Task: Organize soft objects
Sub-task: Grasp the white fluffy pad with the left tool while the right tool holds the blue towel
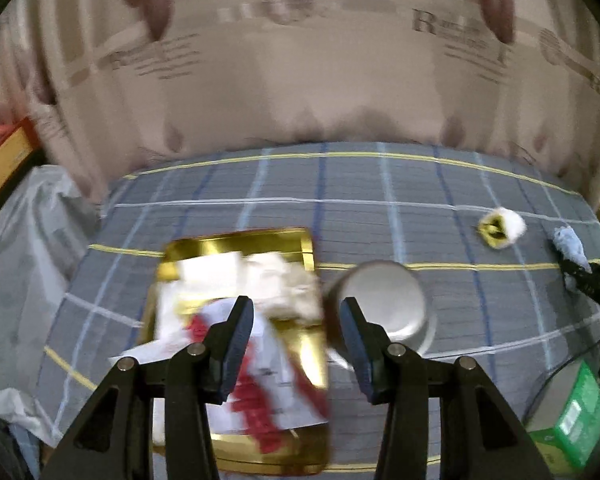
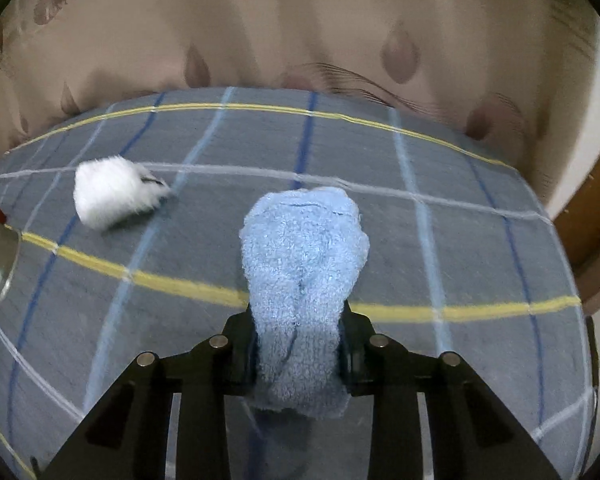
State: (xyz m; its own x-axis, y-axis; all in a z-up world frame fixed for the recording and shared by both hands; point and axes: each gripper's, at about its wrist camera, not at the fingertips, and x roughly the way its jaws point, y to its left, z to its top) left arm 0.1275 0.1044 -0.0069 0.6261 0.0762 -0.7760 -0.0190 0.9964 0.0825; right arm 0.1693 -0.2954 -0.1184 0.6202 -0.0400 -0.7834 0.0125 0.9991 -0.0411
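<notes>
My right gripper [image 2: 300, 320] is shut on a light blue terry cloth [image 2: 304, 240], which bulges out ahead of the fingers above the grey checked bedcover [image 2: 440, 248]. A white fluffy toy [image 2: 112, 192] lies on the cover to the far left of it. In the left wrist view the same toy [image 1: 502, 227] shows a yellow face, and the blue cloth [image 1: 568, 242] is at the right edge. My left gripper [image 1: 295, 302] stands open and holds nothing. It hovers over a gold tray [image 1: 236, 240] with a cream fluffy item [image 1: 296, 292] and white-and-red papers [image 1: 260, 392] in it.
A round metal bowl [image 1: 384, 296] stands just right of the tray, under my left gripper's right finger. A green box [image 1: 576, 416] sits at the lower right, a red and yellow box [image 1: 4, 160] and clear plastic sheeting [image 1: 20, 240] at the left. A beige patterned curtain [image 1: 300, 80] closes off the far side.
</notes>
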